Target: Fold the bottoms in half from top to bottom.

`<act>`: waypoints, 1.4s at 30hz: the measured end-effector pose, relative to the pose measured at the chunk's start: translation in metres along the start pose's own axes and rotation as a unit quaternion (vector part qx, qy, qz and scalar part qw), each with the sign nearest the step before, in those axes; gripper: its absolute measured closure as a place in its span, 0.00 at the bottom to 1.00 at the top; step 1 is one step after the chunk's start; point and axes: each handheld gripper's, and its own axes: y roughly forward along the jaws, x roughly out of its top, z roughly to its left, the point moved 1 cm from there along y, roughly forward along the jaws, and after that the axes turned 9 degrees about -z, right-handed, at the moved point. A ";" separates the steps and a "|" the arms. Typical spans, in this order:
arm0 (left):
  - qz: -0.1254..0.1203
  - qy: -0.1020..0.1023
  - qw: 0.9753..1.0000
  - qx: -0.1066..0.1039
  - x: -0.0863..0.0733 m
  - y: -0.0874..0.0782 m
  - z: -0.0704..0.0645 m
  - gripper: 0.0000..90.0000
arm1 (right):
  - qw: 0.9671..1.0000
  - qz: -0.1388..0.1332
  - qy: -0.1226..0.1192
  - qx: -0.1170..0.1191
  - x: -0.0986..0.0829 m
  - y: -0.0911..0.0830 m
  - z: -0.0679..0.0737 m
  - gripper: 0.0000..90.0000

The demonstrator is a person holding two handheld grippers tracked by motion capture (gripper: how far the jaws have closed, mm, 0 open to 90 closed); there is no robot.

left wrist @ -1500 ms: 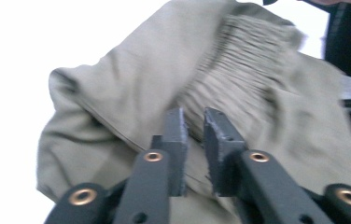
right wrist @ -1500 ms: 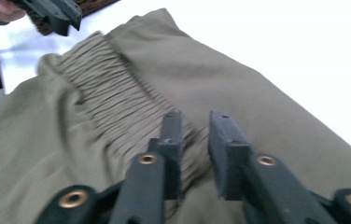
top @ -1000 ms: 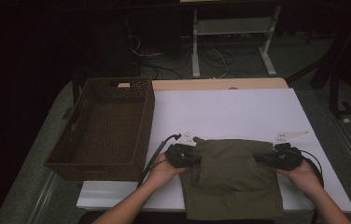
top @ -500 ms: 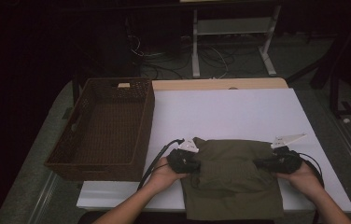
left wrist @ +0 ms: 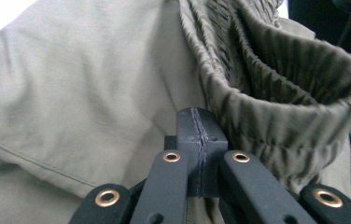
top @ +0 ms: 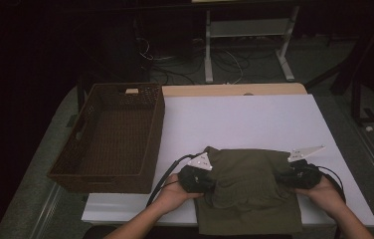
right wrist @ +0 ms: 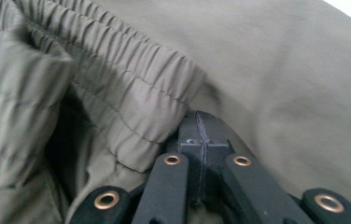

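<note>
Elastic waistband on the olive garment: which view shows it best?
Left gripper view: the gathered waistband stands open, ribbing sharp. The right gripper view shows the same shirring flatter and partly shadowed. In the high view the garment is whole, its waistband too small to make out.

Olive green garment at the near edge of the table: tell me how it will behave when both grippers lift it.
The olive green garment will probably sag between the left gripper and right gripper, since it already creases and bunches. It looks like thin fabric, so likely light. The gathered waistband seems thicker, so it may offer a firmer hold than the smooth cloth.
</note>
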 end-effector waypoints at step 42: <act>0.002 -0.007 1.000 -0.016 0.001 -0.019 -0.007 0.51 | 0.995 -0.032 -0.069 0.060 -0.006 -0.008 0.055 0.60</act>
